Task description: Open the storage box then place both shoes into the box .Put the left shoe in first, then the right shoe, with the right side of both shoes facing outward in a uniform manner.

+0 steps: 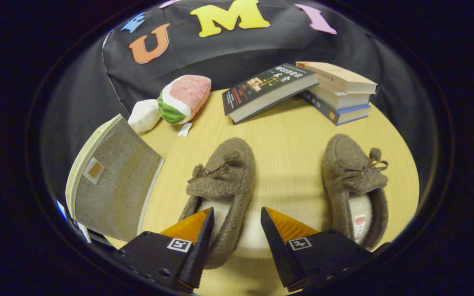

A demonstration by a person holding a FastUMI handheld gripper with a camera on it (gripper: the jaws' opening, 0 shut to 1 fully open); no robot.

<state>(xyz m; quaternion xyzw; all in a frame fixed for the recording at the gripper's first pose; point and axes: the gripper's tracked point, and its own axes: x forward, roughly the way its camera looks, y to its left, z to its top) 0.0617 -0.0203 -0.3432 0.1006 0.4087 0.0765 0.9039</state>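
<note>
- Storage box: grey fabric, off to the left of the claw, close by. Lid looks raised or tilted up, pale lining along its edge; whether it's fully open I can't tell. Small tan patch on the fabric, nothing readable on it.
- White plush lump and watermelon-slice plush: well beyond the left finger, near the back wall. Small white scrap on the table just in front of them.
- Left-hand slipper: fuzzy brown, bow and pompom on top. Heel end sits between the 2 fingers, toe pointing straight away from the claw, so the long axis runs along the claw's reach. Nearest task thing.
- Claw: fingers spread wide, gripping nothing. They straddle the slipper's heel opening; the left finger overlaps the heel rim in view, contact can't be confirmed.
- My read: next move is closing on this heel wall, then swinging left to the box. Which slipper is the left shoe I can't tell for sure.
- Dark book: far beyond the fingers, leaning on a stack of 3 books. Cover carries writing, too small to read.
- Right-hand slipper: same make, to the right of the right finger, roughly parallel to the other slipper, toe away. Insole shows a small red-printed label, unreadable.
</note>
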